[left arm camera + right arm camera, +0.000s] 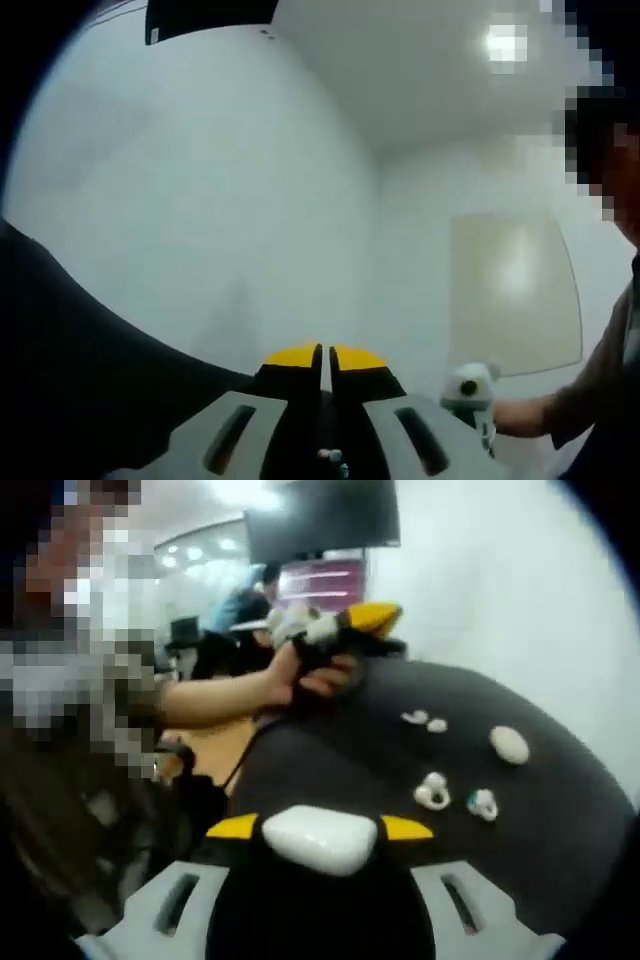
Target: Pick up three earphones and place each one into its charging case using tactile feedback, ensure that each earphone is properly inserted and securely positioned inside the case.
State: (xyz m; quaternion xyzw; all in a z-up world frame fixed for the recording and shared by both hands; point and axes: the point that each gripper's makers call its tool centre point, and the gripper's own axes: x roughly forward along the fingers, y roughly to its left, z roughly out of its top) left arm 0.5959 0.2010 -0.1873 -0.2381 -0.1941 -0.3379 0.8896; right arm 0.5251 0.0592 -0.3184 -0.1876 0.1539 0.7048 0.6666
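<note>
- Earphones: one pair (pixel 433 793) and another (pixel 482 804) lower right of right gripper view on dark table (pixel 330 750); third pair (pixel 424 720) above them.
- White oval case (pixel 509 744) at right, closed.
- Right gripper (pixel 320 832) clamped on white charging case (pixel 322 838), bottom centre.
- Left gripper (pixel 323 360) jaws almost together, nothing between, facing white wall (pixel 220 200).

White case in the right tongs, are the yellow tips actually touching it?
Touching. In the right gripper view, the case sits clamped between the right tongs, a yellow tip pressed against each end.
</note>
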